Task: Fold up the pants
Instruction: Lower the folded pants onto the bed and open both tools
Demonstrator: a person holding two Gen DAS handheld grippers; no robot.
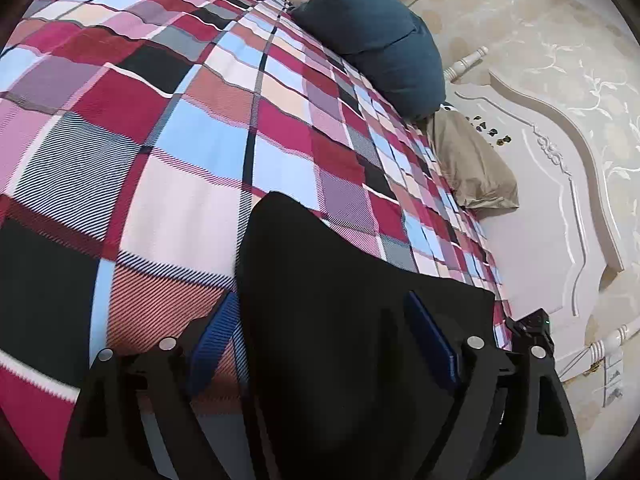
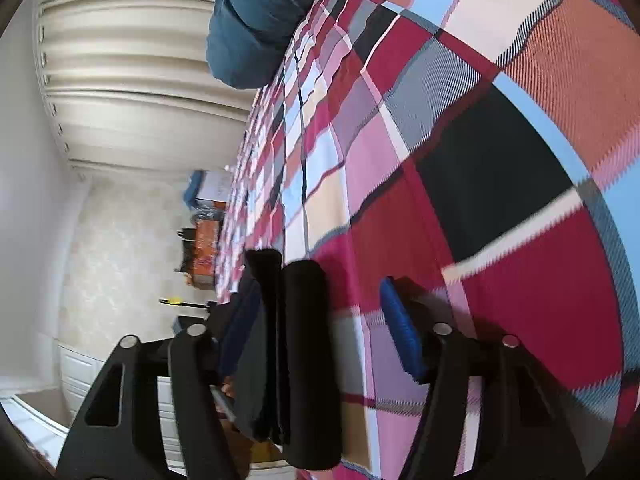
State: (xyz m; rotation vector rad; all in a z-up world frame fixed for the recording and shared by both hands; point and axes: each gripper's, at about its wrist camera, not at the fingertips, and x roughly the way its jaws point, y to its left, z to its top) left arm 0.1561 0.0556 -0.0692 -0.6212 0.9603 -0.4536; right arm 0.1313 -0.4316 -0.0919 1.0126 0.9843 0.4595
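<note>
Left gripper (image 1: pixel 328 344): fingers stood wide apart; black pants (image 1: pixel 340 320) filled the gap, nothing clamped.
Right gripper (image 2: pixel 320 340): fingers spread; a rolled black edge of the pants hung between them, nearer its left finger.
Pants: on the plaid bed cover (image 1: pixel 160 140), directly ahead of both grippers.
Step, as I judged it: taking hold before a fold.
Doing it well: I wanted both grippers to pinch every layer at matching edges, then lift evenly.

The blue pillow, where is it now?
In the left wrist view the blue pillow lies at the top, on the far edge of the checked bedcover, just above a beige pillow by the white headboard.
</note>
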